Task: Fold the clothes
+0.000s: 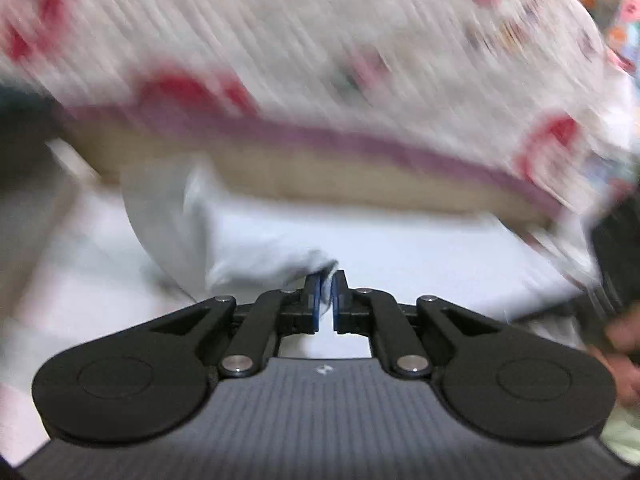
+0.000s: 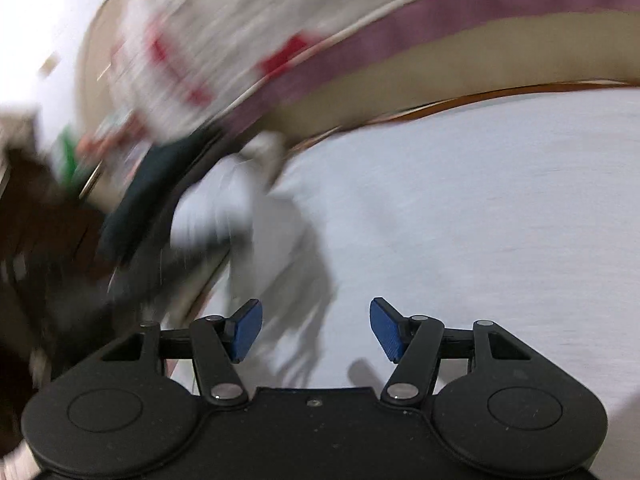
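Nearest the left wrist camera, the left claw (image 1: 326,294) is clenched on a pinch of the white cloth (image 1: 260,248), a bunched corner of which trails off toward 10 o'clock from the pads. The rest of the cloth lies spread pale and flat below and ahead of the claw, reaching toward 3 o'clock. Beyond it, at 12 o'clock, runs a purple and tan edge, apparently a mattress (image 1: 320,160), with a red-patterned sheet (image 1: 280,32) above it. Everything past the claw is smeared by blur.

In the right wrist view, the right claw (image 2: 316,330) is released, its blue pads (image 2: 248,330) standing wide with nothing between them. Under it lies the same white cloth (image 2: 460,220), with a rumpled part at 11 o'clock. A dark shape (image 2: 160,192) further toward 10 o'clock is too blurred to name.

As I read it, the step in hand is lifting or drawing one corner to lay the cloth out or start a fold. Next, the free claw likely needs to take a second edge or corner, so the cloth can be carried over evenly; with one corner only, it may bunch.
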Demonstrator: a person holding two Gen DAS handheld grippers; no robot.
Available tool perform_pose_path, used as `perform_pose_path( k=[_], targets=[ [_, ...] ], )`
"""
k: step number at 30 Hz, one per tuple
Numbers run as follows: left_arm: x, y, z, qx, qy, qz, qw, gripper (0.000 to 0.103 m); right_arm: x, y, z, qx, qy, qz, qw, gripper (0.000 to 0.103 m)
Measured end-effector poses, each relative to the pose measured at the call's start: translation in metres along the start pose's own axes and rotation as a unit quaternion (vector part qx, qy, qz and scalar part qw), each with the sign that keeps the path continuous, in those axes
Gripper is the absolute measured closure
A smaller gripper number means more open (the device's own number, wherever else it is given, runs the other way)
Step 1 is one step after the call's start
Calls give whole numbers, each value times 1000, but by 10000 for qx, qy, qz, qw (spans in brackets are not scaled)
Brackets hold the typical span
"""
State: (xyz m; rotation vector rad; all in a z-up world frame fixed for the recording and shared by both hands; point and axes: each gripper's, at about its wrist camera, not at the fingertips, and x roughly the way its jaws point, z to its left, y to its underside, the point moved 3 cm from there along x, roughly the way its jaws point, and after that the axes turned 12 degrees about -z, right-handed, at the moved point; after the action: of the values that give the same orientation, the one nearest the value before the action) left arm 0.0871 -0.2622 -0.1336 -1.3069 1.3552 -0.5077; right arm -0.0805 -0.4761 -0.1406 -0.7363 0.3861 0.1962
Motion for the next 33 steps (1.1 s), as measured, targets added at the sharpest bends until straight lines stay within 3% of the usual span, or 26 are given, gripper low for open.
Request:
perform_pose_path(
  k=[2, 5, 8, 10, 12, 13, 16, 20, 23, 24, 25, 29, 32, 33],
  targets=[
    [15, 17, -8, 106, 74, 681, 9976, 93, -11, -8, -15, 192, 255, -189, 9993, 37],
    [12, 26, -6, -119, 173, 1214, 9924, 92, -9, -12, -19, 231, 326, -224, 9990, 37],
    [-20, 16, 0, -331, 221, 1135, 9927, 87, 7, -15, -19, 221, 223, -93, 9995, 37],
    [-46, 9, 6, -30, 116, 919, 9957, 63, 14, -11, -14, 257, 93, 40, 9996, 37],
    [-67, 6, 11, 346, -42, 748, 9966, 54, 20, -7, -13, 449, 20, 196, 9988, 37],
    [-72, 7, 14, 544, -147, 719, 9958, 54, 23, -4, -13, 538, 12, 268, 9982, 37],
    [-63, 15, 27, 382, -412, 847, 9948, 54, 30, 8, -14, 819, 0, 402, 9958, 37],
    [-35, 20, 31, 601, -569, 837, 9930, 52, 39, 27, -19, 1652, -119, 519, 9848, 37],
    [-10, 32, 40, 136, -820, 962, 9919, 57, 47, 27, -13, 1583, 135, 554, 9857, 37],
    [-8, 35, 39, 220, -929, 908, 9913, 69, 50, 25, -10, 1517, 238, 550, 9866, 37],
    [-9, 36, 34, 497, -1005, 806, 9904, 90, 54, 22, -8, 1432, 347, 528, 9877, 36],
    [-50, 27, 2, 1386, -1461, 164, 9794, 94, 69, 14, -7, 1368, 615, 524, 9873, 36],
    [-70, 33, -16, 2118, -1611, 28, 9639, 94, 71, 13, -13, 1680, 621, 401, 9830, 36],
    [-68, 40, -19, 2327, -1570, 221, 9596, 91, 70, 14, -16, 1786, 615, 369, 9813, 35]
  ],
)
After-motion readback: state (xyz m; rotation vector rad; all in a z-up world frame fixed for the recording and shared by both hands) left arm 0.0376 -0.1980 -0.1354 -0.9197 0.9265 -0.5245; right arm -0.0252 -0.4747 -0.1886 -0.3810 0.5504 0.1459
